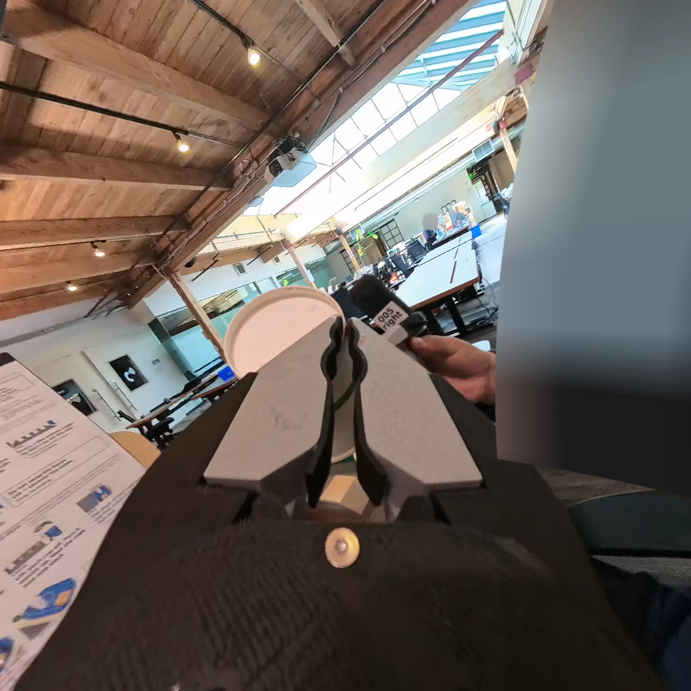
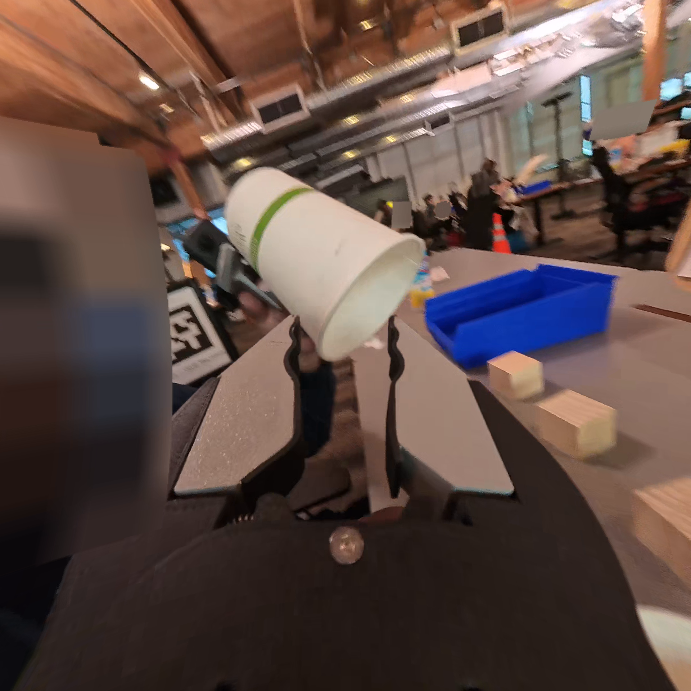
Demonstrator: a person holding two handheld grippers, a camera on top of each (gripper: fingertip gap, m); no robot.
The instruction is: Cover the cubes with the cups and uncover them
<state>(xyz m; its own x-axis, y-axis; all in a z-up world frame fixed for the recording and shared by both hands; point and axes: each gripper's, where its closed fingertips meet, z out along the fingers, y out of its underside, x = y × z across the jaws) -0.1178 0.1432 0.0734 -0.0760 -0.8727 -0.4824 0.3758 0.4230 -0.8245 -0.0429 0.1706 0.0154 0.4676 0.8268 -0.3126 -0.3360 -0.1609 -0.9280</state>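
Note:
My left gripper is shut on a white paper cup with a green band, pinching its wall near the base and holding it tilted in the air. In the right wrist view the cup hangs with its mouth toward me, and the left gripper shows behind it. My right gripper is open, its fingertips standing just below the cup's rim without pressing on it. It also shows in the left wrist view, held by a hand. Wooden cubes lie on the grey table.
A blue plastic bin stands on the table behind the cubes. A printed instruction sheet lies at the left. A black-and-white marker board stands beyond the cup. An orange cone and people are far off.

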